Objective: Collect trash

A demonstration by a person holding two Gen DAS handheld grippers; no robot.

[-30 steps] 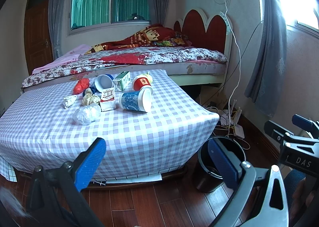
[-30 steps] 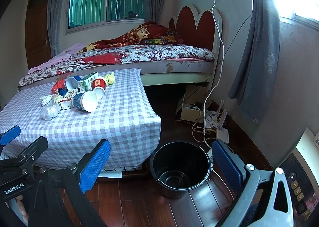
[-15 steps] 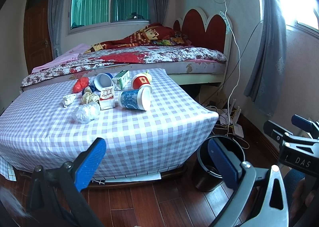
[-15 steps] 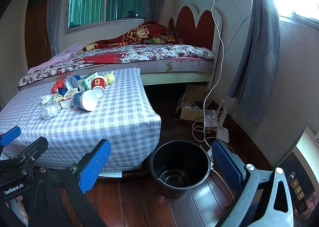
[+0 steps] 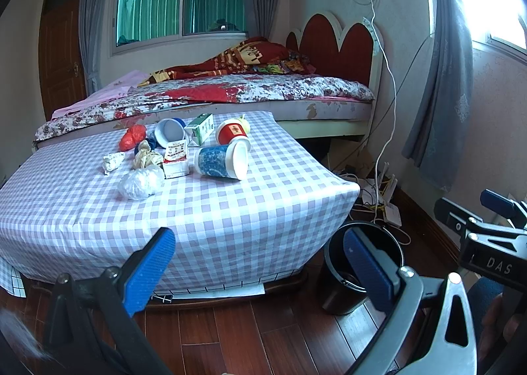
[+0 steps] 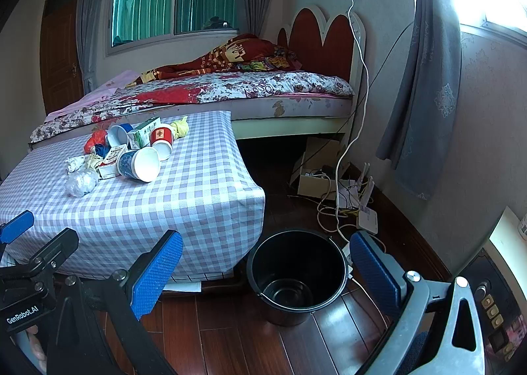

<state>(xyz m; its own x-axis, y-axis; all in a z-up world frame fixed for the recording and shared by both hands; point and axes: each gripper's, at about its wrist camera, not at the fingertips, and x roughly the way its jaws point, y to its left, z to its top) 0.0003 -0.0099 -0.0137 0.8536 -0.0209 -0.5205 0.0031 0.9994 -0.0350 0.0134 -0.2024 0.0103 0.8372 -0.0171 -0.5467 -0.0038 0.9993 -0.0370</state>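
Trash lies in a heap on a low table with a purple checked cloth [image 5: 230,210] [image 6: 197,184]: a blue paper cup [image 5: 220,161] [image 6: 138,164] on its side, a red cup [image 5: 232,133] [image 6: 162,138], a green carton [image 5: 200,128], a small white and red carton [image 5: 176,159], a red bag [image 5: 133,136], crumpled paper [image 5: 112,161] and a clear plastic wad [image 5: 140,182] [image 6: 81,182]. A black bucket [image 6: 296,273] [image 5: 332,289] stands on the floor by the table's right corner. My left gripper [image 5: 260,268] and right gripper [image 6: 266,271] are both open, empty, well short of the table.
A bed [image 5: 230,95] with a red headboard stands behind the table. Cables, a cardboard box [image 6: 316,171] and a white router [image 6: 367,217] litter the floor by the right wall, under a grey curtain [image 6: 425,95]. Dark wooden floor [image 5: 263,335] lies in front.
Both views have shifted very slightly; the table and trash sit a touch lower in the left wrist view. Both grippers remain open and nothing on the table has moved.
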